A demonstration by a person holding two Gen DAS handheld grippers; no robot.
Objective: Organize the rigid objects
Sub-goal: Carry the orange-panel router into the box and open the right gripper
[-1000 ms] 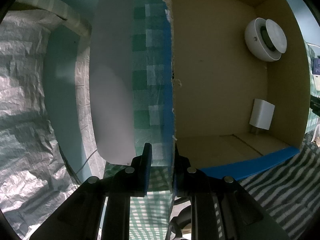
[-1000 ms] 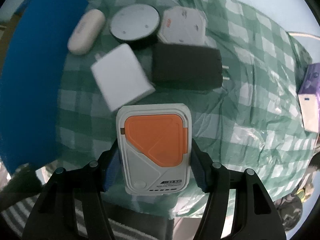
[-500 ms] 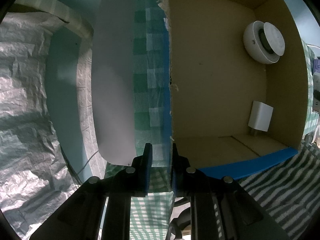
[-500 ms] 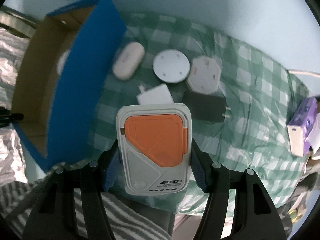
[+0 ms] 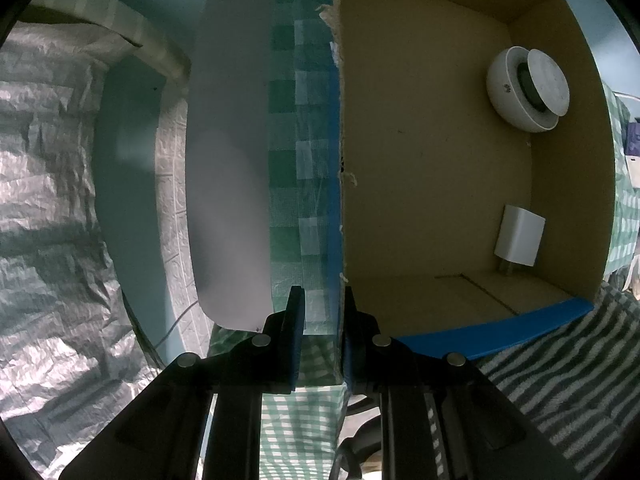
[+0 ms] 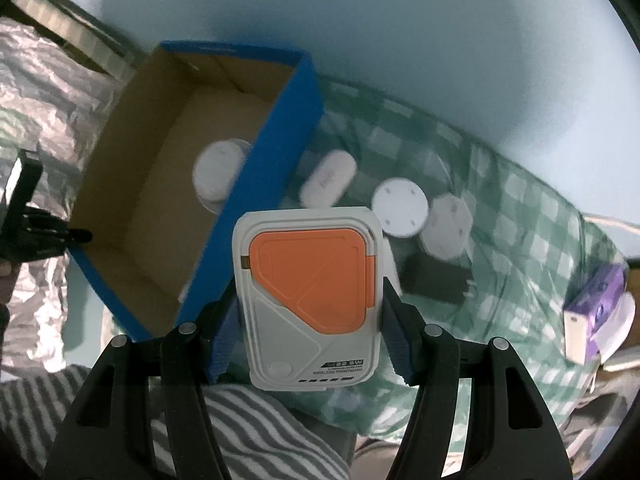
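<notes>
Power bank (image 6: 310,300) sits clamped in the downward-pointing right hand-held gripper (image 6: 308,332), the left hand-held gripper (image 5: 322,332) pinches the box (image 5: 440,160) wall, items beyond blurred.

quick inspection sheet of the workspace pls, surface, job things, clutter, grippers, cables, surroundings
surface: green checked cloth over the table.
job's things: blue cardboard box holds a round white device and a white charger; a white oval case, white disc, white hexagonal pad and black adapter lie on the cloth.
clutter: purple box at the far edge.
grippers: left gripper shut on the box wall; right gripper holds an orange and white power bank.
cables: nothing seen.
surroundings: crinkled silver sheet, pale wall.
</notes>
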